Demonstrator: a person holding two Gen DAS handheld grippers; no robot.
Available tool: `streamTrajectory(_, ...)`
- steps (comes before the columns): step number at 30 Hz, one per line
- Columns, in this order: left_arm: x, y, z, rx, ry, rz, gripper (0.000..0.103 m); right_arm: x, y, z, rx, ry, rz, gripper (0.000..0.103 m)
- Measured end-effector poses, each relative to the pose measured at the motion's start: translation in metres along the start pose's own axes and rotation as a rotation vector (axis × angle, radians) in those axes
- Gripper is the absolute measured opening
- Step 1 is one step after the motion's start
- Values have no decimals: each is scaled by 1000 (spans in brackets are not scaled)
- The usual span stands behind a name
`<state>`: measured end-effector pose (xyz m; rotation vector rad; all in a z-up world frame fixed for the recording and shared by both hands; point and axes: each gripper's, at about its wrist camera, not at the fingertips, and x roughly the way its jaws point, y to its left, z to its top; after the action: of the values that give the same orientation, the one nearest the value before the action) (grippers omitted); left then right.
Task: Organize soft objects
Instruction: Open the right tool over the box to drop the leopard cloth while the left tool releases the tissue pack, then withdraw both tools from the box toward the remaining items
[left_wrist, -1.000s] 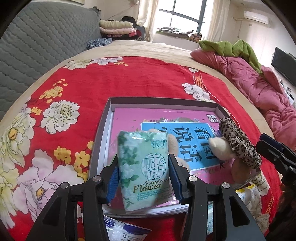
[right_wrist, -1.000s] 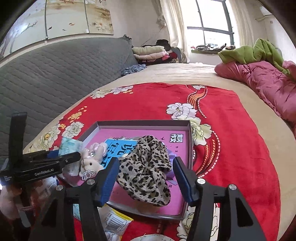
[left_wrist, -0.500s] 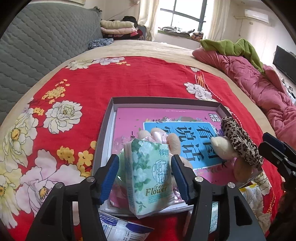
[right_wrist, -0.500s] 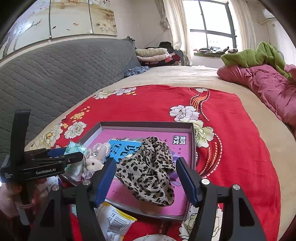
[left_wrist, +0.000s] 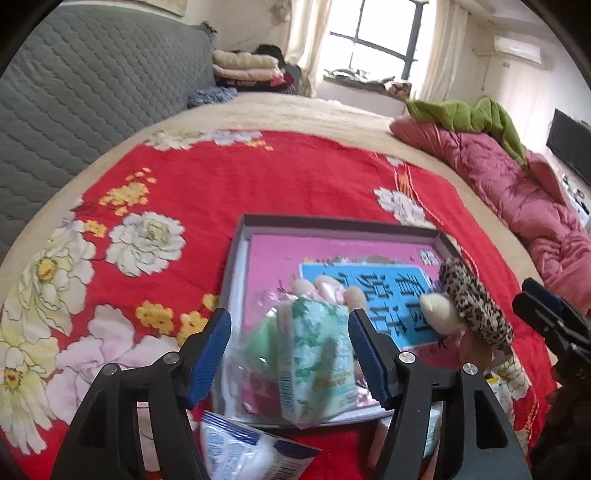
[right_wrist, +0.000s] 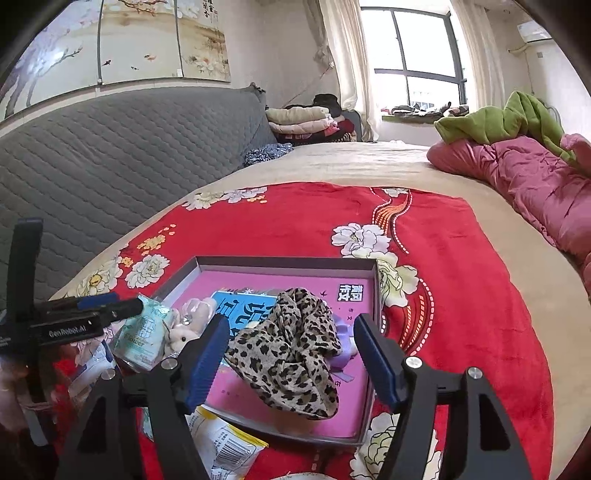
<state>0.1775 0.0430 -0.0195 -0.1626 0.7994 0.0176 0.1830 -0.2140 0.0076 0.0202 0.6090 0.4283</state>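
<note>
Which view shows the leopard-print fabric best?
The right wrist view: the leopard-print fabric lies whole and sharp in the tray, between the right gripper's open fingers. The left wrist view shows it only edge-on at the tray's right side.

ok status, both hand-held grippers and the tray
Left hand-held gripper opening, tissue pack between the jaws, pads off it. Right hand-held gripper opening around the leopard cloth. Both lie in the tray. Nothing blocking.

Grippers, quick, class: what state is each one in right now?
Left gripper: jaws opening, green tissue pack between them, not gripped.
Right gripper: jaws opening, leopard-print cloth between them, not gripped.
</note>
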Motion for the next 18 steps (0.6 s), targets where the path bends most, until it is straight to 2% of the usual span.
streamTrajectory(9, -20, 19, 3, -42, -53, 50, 68, -10, 2, 4, 6, -33, 17, 69)
streamTrajectory(18, -37, 18, -2, -21, -74, 69, 69, -21, 2, 2, 6, -52, -8, 70)
